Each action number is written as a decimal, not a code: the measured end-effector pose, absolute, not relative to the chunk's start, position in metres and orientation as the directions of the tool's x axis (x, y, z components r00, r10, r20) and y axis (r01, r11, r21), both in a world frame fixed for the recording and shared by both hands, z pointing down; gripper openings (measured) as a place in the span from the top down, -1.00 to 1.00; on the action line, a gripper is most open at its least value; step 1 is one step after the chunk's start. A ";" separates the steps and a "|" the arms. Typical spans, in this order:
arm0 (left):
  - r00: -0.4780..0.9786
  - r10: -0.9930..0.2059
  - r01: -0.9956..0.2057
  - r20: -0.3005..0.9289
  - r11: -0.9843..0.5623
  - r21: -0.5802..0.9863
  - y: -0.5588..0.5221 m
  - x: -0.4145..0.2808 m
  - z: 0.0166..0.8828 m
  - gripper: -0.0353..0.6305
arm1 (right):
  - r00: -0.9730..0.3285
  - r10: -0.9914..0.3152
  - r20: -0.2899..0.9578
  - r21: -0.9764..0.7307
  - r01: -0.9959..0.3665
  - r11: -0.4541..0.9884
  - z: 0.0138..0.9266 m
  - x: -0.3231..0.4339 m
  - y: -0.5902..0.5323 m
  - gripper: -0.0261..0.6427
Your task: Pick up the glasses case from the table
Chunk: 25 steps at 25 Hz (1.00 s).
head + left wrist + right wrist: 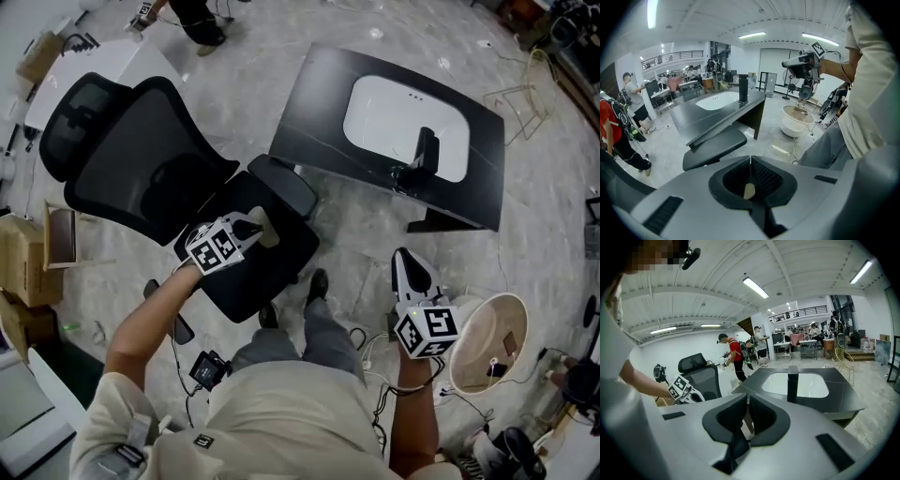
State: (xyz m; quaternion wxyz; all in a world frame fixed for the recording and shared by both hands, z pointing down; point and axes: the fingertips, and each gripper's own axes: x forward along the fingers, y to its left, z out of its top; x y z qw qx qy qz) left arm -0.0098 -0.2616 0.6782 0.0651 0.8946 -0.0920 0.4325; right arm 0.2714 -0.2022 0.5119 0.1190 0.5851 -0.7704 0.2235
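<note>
A slim black glasses case (424, 155) stands upright at the near edge of a white mat (394, 112) on the dark table (319, 103). It also shows as a black upright block (792, 380) ahead of the right jaws, and further off as the same block (743, 89). My left gripper (253, 225) hangs over the office chair's seat, jaws shut and empty (750, 158). My right gripper (410, 267) is held over the floor, short of the table's near edge, jaws together with nothing between them (746, 398).
A black office chair (141, 150) stands left of the table, its seat under the left gripper. A white round bin (492, 342) sits on the floor at the right. Cardboard boxes (23, 258) lie far left, and a wire chair (520, 103) stands beyond the table. Other people stand in the background.
</note>
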 end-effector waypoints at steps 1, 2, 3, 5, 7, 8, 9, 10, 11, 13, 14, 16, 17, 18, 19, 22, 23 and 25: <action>0.604 -0.101 -0.217 0.791 -0.975 0.041 -0.263 -0.010 0.686 0.85 | -0.289 -0.845 0.450 -0.207 -0.954 0.217 0.517 0.271 -0.204 0.83; 0.600 -0.094 -0.213 0.794 -0.976 0.046 -0.265 -0.011 0.695 0.85 | -0.291 -0.841 0.456 -0.209 -0.954 0.217 0.522 0.271 -0.205 0.83; 0.598 -0.087 -0.210 0.797 -0.976 0.051 -0.267 -0.011 0.703 0.85 | -0.292 -0.837 0.463 -0.211 -0.953 0.216 0.528 0.271 -0.206 0.83; 0.589 -0.070 -0.205 0.805 -0.977 0.065 -0.268 -0.012 0.718 0.85 | -0.292 -0.829 0.477 -0.216 -0.953 0.212 0.538 0.271 -0.207 0.83; 0.574 -0.049 -0.199 0.818 -0.977 0.080 -0.267 -0.013 0.733 0.85 | -0.292 -0.819 0.494 -0.224 -0.953 0.205 0.549 0.273 -0.205 0.83; 0.566 -0.040 -0.194 0.824 -0.977 0.086 -0.267 -0.012 0.741 0.84 | -0.292 -0.814 0.502 -0.227 -0.953 0.202 0.555 0.274 -0.204 0.83; 0.557 -0.031 -0.188 0.830 -0.978 0.089 -0.268 -0.011 0.750 0.84 | -0.293 -0.809 0.510 -0.230 -0.953 0.200 0.562 0.276 -0.204 0.83; 0.548 -0.024 -0.182 0.836 -0.979 0.091 -0.271 -0.010 0.760 0.84 | -0.293 -0.805 0.516 -0.232 -0.952 0.198 0.569 0.278 -0.206 0.83; 0.539 -0.016 -0.177 0.842 -0.980 0.094 -0.273 -0.009 0.771 0.84 | -0.293 -0.801 0.522 -0.233 -0.952 0.197 0.577 0.279 -0.207 0.83; 0.528 0.001 -0.172 0.849 -0.979 0.108 -0.275 -0.009 0.790 0.82 | -0.294 -0.791 0.537 -0.239 -0.952 0.192 0.591 0.282 -0.206 0.83; 0.524 0.008 -0.172 0.852 -0.979 0.114 -0.275 -0.009 0.799 0.78 | -0.293 -0.786 0.545 -0.242 -0.952 0.188 0.598 0.282 -0.205 0.83; 0.507 0.019 -0.168 0.862 -0.978 0.120 -0.276 -0.010 0.816 0.67 | -0.292 -0.777 0.557 -0.248 -0.952 0.181 0.608 0.284 -0.202 0.83; 0.495 0.024 -0.164 0.869 -0.979 0.120 -0.276 -0.011 0.823 0.65 | -0.292 -0.774 0.562 -0.250 -0.952 0.178 0.612 0.284 -0.201 0.83; 0.483 0.030 -0.158 0.875 -0.980 0.121 -0.276 -0.013 0.831 0.63 | -0.292 -0.770 0.567 -0.252 -0.952 0.175 0.616 0.285 -0.199 0.83; 0.471 0.037 -0.151 0.881 -0.981 0.122 -0.276 -0.014 0.838 0.60 | -0.292 -0.766 0.572 -0.254 -0.952 0.173 0.619 0.286 -0.198 0.83; 0.446 0.067 -0.117 0.893 -0.984 0.132 -0.274 -0.017 0.857 0.51 | -0.290 -0.756 0.587 -0.258 -0.952 0.165 0.629 0.289 -0.197 0.83; 0.441 0.079 -0.103 0.894 -0.985 0.138 -0.273 -0.017 0.863 0.47 | -0.289 -0.753 0.592 -0.259 -0.952 0.162 0.633 0.290 -0.197 0.83; 0.425 0.101 -0.072 0.900 -0.987 0.145 -0.271 -0.019 0.875 0.40 | -0.284 -0.747 0.602 -0.260 -0.953 0.153 0.640 0.292 -0.195 0.83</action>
